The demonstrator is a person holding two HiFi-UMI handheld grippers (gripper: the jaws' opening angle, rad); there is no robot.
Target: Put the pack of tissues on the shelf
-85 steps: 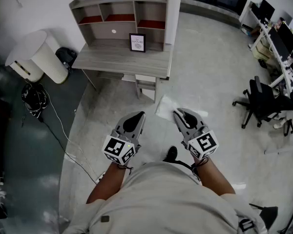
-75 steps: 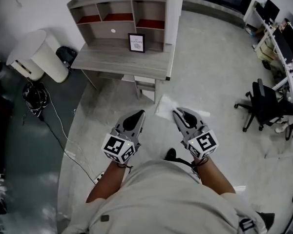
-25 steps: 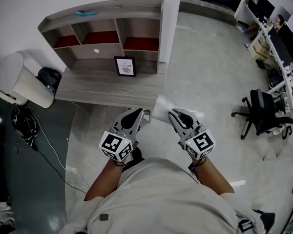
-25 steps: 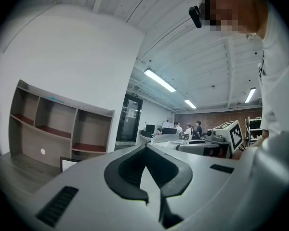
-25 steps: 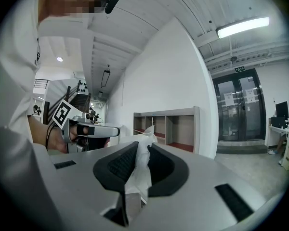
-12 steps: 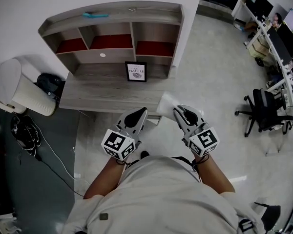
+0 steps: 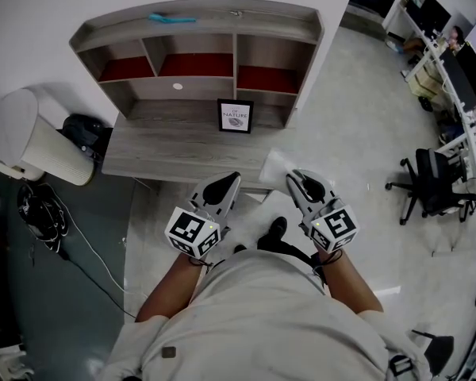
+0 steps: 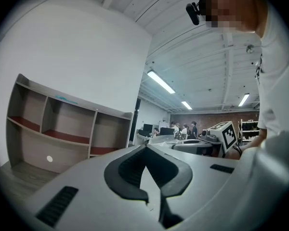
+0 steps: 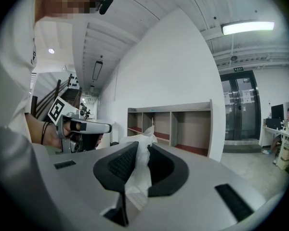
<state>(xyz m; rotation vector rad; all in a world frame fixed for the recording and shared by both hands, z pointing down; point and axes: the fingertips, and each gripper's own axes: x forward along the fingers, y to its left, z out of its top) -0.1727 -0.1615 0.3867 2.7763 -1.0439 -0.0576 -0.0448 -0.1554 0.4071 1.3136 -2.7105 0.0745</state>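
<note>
The pack of tissues (image 7: 275, 166) is a white crinkly plastic packet, and my right gripper (image 7: 292, 178) is shut on its near end, holding it over the front right edge of the grey desk (image 7: 174, 155). In the right gripper view the tissue pack (image 9: 138, 170) is pinched between the dark pads. My left gripper (image 7: 232, 179) is shut with nothing in it and hangs beside the right one at the desk's front edge. The shelf unit (image 7: 198, 54) with three red-floored compartments stands at the back of the desk. The same shelf (image 9: 176, 124) shows ahead in the right gripper view.
A small framed picture (image 7: 236, 116) stands on the desk below the shelf. Something blue (image 7: 172, 18) lies on the shelf's top. A white bin (image 7: 32, 137), a black bag (image 7: 83, 129) and floor cables (image 7: 40, 213) are to the left. An office chair (image 7: 432, 185) stands to the right.
The person has walked up to the desk, so the desk and shelf are closer and more centred. Both grippers now reach its front edge. The right gripper still holds the pack.
</note>
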